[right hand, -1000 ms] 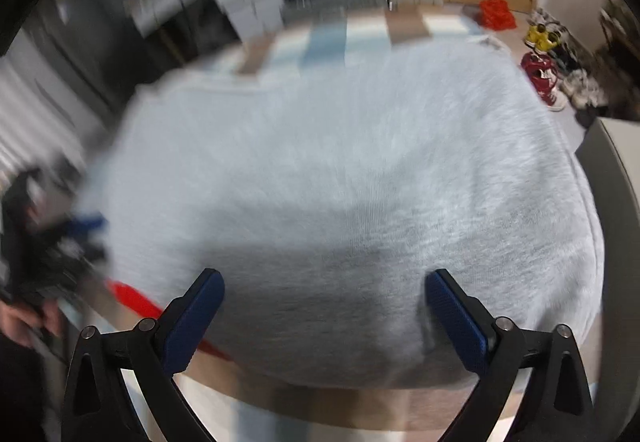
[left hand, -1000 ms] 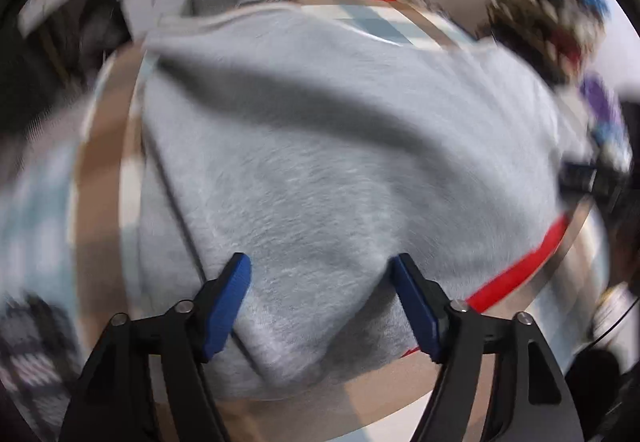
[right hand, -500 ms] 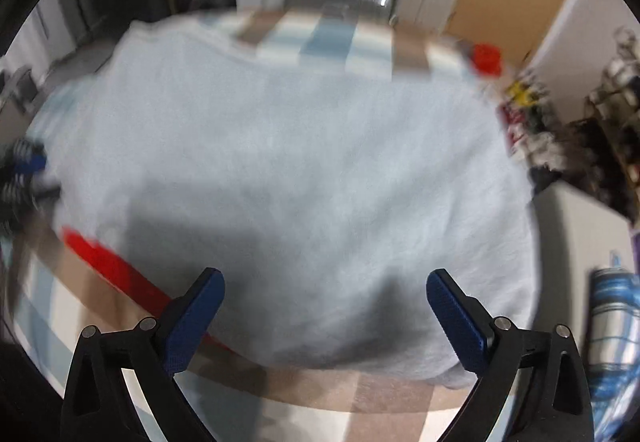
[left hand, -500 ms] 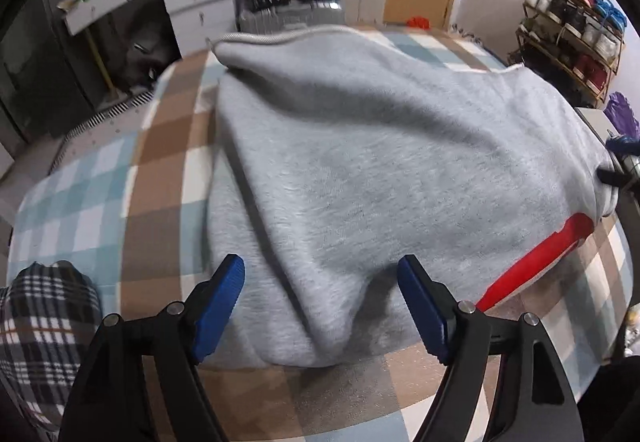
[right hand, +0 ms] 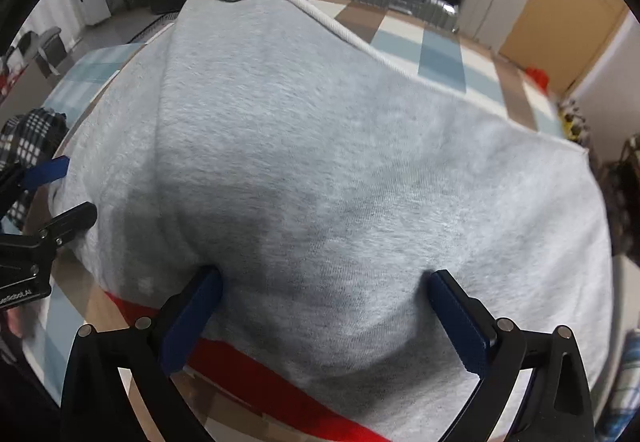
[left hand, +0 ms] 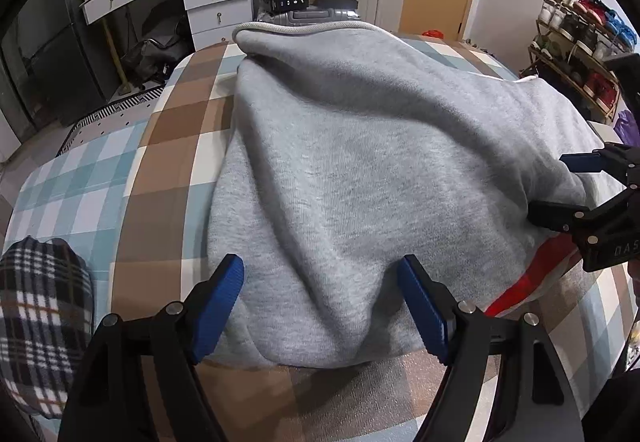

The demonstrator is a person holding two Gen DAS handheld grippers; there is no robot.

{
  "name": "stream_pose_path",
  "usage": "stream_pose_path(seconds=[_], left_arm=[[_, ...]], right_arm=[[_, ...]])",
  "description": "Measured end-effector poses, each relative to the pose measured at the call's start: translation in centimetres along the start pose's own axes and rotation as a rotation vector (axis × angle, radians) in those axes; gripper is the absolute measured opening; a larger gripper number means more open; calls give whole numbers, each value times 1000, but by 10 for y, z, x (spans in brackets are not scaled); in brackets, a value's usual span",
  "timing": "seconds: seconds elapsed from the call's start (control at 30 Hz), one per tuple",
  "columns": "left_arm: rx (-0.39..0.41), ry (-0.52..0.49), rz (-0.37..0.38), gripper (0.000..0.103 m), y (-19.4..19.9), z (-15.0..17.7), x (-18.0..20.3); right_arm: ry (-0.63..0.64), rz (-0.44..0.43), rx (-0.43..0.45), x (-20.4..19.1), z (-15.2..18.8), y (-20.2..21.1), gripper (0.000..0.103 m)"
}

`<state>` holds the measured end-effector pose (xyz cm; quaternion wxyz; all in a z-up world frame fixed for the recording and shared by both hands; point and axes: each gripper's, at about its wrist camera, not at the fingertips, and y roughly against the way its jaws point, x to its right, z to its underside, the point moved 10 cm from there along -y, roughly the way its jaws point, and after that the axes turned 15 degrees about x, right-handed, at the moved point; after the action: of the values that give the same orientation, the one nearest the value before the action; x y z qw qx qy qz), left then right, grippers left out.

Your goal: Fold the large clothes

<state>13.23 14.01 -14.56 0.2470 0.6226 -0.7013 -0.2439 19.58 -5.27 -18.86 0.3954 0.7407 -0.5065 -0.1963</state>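
Sweatshirt [left hand: 360,177], grey, lies mid-frame on my checked bed [left hand: 172,169]; drawers [left hand: 216,7] upper left. Both grippers' jaws spread wide, holding nothing: left gripper [left hand: 320,306], right gripper [right hand: 324,314].

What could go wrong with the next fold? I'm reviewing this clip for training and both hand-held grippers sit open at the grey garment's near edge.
1. The grey garment is bunched in deep ridges; folding now may trap creases.
2. The red part pokes out beneath, so the left hand-held gripper or right hand-held gripper may pinch only the top layer.
3. The checked bedspread might get caught too.
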Motion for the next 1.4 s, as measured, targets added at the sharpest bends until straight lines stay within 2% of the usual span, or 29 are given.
stream_pose_path(seconds=[0.13,0.27,0.4,0.5,0.6,0.67,0.77,0.83,0.9,1.0,1.07,1.1,1.17,1.3,1.4], left_arm=[[2,3,-17,76,3,1,2],[24,54,3,76,17,-1,3],[82,55,13,76,44,-17,11],[111,16,46,76,57,-33,37],[126,-32,94,76,58,-43,77],[110,-70,111,76,49,-45,105],[77,-134,114,76,33,-44,124],[63,-156,115,76,23,-50,132],[24,-127,135,76,10,-52,136],[-57,-128,131,76,-12,-42,136],[-91,-108,124,84,-22,-36,130],[-98,-80,122,92,-26,-35,124],[-118,-44,135,96,-28,-30,119],[-135,-93,138,97,-25,-24,124],[-152,-66,149,98,-22,-23,125]], right_arm=[[37,53,39,-7,-1,3,103],[-14,-2,89,-4,-3,26,103],[-371,-142,279,45,-2,90,103],[-722,-219,373,104,30,124,103],[-1012,-296,386,150,72,129,103],[-1126,-333,374,164,92,126,103],[-1254,-415,338,171,114,115,103],[-1293,-439,308,172,119,104,103],[-1300,-451,258,170,119,91,103],[-1287,-418,200,173,112,71,103],[-1295,-406,194,175,101,63,103],[-1293,-395,185,175,98,59,103],[-1286,-365,189,179,91,50,103],[-1239,-254,168,191,74,37,103],[-1174,-168,161,197,61,28,103]])
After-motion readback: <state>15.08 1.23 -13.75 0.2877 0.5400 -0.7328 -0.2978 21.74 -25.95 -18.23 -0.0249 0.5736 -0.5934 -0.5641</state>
